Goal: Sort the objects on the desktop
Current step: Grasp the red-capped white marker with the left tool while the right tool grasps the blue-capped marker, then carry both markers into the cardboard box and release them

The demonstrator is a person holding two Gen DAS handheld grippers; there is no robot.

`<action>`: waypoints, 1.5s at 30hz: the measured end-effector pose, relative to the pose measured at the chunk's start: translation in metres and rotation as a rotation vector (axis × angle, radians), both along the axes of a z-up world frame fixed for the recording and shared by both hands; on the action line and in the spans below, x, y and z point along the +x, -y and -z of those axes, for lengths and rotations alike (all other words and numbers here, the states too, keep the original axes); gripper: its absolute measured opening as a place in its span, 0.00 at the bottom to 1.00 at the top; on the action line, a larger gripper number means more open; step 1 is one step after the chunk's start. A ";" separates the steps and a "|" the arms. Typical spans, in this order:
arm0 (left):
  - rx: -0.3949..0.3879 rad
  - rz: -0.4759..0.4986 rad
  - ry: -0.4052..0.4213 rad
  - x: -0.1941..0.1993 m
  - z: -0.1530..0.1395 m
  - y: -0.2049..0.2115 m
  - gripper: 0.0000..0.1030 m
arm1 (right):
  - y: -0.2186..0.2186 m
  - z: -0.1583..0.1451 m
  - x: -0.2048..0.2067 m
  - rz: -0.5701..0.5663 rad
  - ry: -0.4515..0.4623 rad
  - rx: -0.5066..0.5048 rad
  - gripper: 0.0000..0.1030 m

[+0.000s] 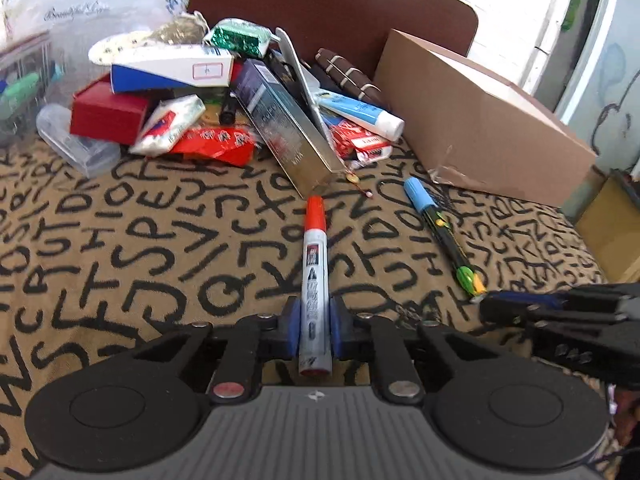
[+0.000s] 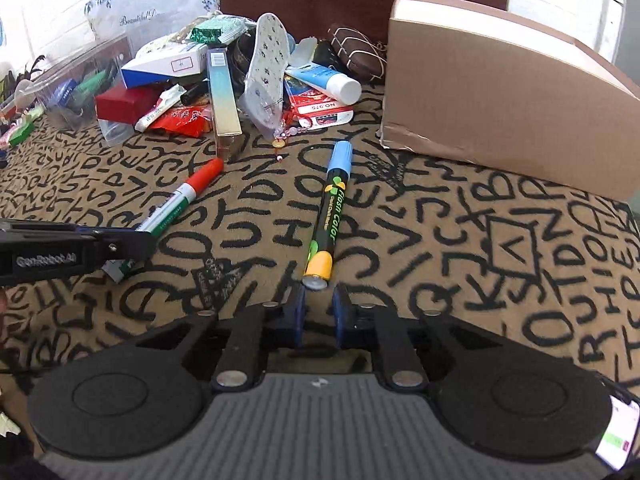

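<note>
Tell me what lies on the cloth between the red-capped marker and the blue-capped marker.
Nothing: in the right wrist view only bare lettered cloth separates the red-capped marker, clamped in the left gripper, from the blue-capped marker.

The surface (image 2: 440, 216) wears a tan cloth covered in black letters. One marker (image 1: 315, 280) is silver with a red cap; another marker (image 2: 330, 208) is black with a light-blue cap and an orange end. At twelve o'clock, a red box (image 1: 108, 114), a blue-and-white carton (image 1: 172, 68) and green foil (image 1: 238, 36). At two o'clock, a plain brown cardboard box (image 2: 500, 100). The fingers (image 1: 294, 328) have blue pads.
</note>
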State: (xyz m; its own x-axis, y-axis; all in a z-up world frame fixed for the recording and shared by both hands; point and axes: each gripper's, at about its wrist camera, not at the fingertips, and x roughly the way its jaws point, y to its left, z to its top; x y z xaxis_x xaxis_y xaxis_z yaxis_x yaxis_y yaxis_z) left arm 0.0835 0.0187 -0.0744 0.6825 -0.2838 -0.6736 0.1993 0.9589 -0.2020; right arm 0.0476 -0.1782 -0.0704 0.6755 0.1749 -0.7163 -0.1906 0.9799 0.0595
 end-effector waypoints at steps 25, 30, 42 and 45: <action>0.103 -0.013 -0.022 0.031 -0.001 0.027 0.14 | -0.013 0.013 0.068 0.007 0.006 0.004 0.13; 0.061 -0.012 -0.014 0.021 -0.011 0.029 0.14 | -0.004 0.007 0.052 -0.003 0.013 0.058 0.13; -0.043 0.086 0.163 0.012 -0.091 0.077 0.14 | 0.044 -0.072 0.013 -0.005 0.219 0.183 0.13; -0.061 0.119 0.234 0.020 -0.118 0.097 0.14 | 0.066 -0.095 0.021 0.019 0.272 0.203 0.13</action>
State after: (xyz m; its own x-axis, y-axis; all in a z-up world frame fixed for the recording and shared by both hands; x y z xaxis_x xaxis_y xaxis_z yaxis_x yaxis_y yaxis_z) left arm 0.1034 -0.0785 0.0439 0.7769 -0.4066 -0.4808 0.3581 0.9134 -0.1938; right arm 0.0681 -0.2444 0.0242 0.8418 0.2808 -0.4611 -0.2077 0.9568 0.2034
